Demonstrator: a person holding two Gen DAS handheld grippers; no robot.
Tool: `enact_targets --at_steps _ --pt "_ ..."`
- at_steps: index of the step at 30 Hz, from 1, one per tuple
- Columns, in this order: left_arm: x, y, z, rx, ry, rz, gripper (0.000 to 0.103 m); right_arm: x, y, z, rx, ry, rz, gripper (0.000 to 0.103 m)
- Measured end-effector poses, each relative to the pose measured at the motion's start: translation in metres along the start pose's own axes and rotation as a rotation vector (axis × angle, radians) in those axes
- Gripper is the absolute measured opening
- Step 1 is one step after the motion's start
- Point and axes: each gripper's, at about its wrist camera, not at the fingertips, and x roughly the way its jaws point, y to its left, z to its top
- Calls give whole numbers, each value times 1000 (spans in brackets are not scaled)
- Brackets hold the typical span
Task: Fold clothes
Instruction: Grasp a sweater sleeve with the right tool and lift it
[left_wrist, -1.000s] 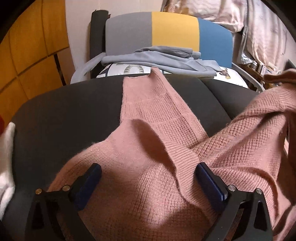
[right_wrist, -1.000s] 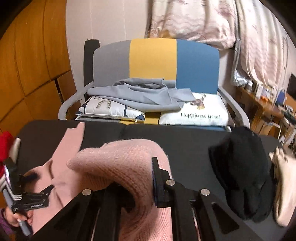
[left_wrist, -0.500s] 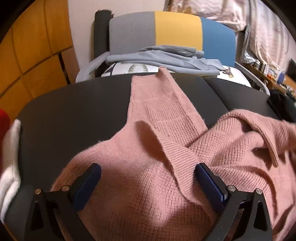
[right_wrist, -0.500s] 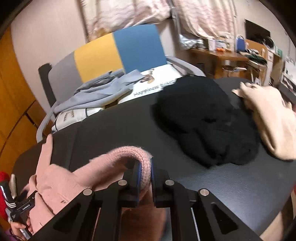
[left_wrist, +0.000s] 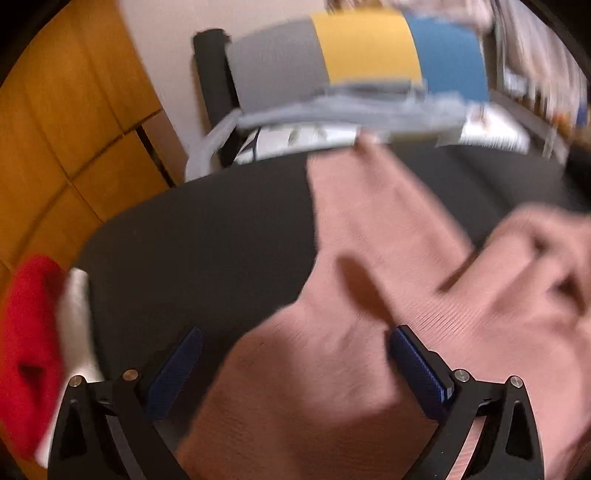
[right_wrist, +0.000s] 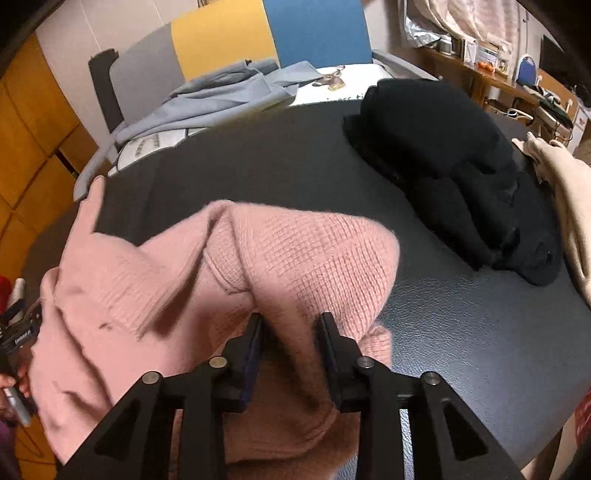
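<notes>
Two grippers, left fingers (left_wrist: 417, 363) apart over pink sweater (right_wrist: 303, 254), right fingers (right_wrist: 328, 343) opening around it.

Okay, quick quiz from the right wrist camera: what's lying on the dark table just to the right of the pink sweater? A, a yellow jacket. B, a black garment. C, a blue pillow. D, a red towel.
B: a crumpled black garment lies on the dark table to the right of the pink sweater, with a beige garment beyond it at the edge.
</notes>
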Motion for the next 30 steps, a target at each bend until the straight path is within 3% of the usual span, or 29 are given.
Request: enact_targets --at_steps 1,3,5,8,10,13,17,18,19,22,24,26,27,29,30 --pt "-1 4 -5 -19 -27 -16 100 2 1 -1 5 -13 1 7" --pt "-3 10 -12 -48 -54 -34 84 -18 -10 6 56 -92 18 6" --pt "-4 10 -19 -58 -50 -88 50 -44 -24 13 117 -192 27 6" --pt "-14 2 -23 -39 -68 -119 14 -90 -57 13 202 -325 -38 6" --pt "-22 -4 -25 -31 -91 -120 13 -103 -81 4 246 -346 -129 6" --pt "-30 3 -29 -120 -88 -187 12 -121 -119 -10 311 -375 -265 7" --pt "-35 29 -34 -264 -70 -275 12 -96 -167 -45 404 -174 -307 11" --pt "-36 33 -35 -274 -66 -287 12 -91 -175 -53 425 -144 -318 19" --pt "-38 36 -37 -282 -62 -299 12 -98 -176 -58 452 -179 -336 25" --pt "-40 37 -35 -259 -40 -314 15 -118 -179 -71 532 -283 -388 27" --pt "-42 35 -30 -232 -32 -298 21 -131 -164 -65 507 -385 -329 32" --pt "-44 34 -23 -201 -37 -268 43 -128 -138 -49 403 -405 -223 36" --pt "-47 33 -17 -192 -53 -254 51 -121 -122 -40 340 -383 -160 37" --pt "-54 32 -3 -182 -100 -234 77 -103 -87 -24 224 -332 -32 37" --pt "-57 30 4 -175 -128 -231 82 -93 -69 -17 171 -305 32 37"
